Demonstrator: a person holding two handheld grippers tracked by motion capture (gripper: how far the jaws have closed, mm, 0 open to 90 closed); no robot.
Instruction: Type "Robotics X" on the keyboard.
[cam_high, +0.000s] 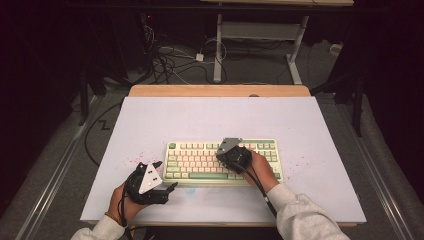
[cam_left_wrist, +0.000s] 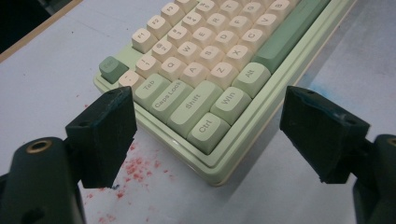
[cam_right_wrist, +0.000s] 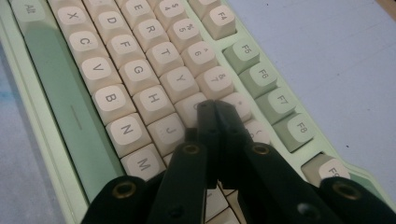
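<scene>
My right fingers (cam_right_wrist: 215, 108) were pressed together, tips down over the middle of the mechanical keyboard (cam_high: 222, 161), at the keys just right of H and Y. My left fingers (cam_left_wrist: 205, 135) stood spread wide with nothing between the pads, hovering off the keyboard's near left corner by Ctrl. The keyboard lay flat on the white counter (cam_high: 150, 120), beside faint red specks (cam_left_wrist: 137, 168).

The keyboard (cam_left_wrist: 219, 88) looks like smooth plastic: matt cream and green keycaps, a slightly glossy pale green case. The tongs' pads (cam_left_wrist: 105, 135) are matt black, rough-edged. The desk (cam_high: 165, 115) has a matt white top; bare wood edges the frame's upper middle.
</scene>
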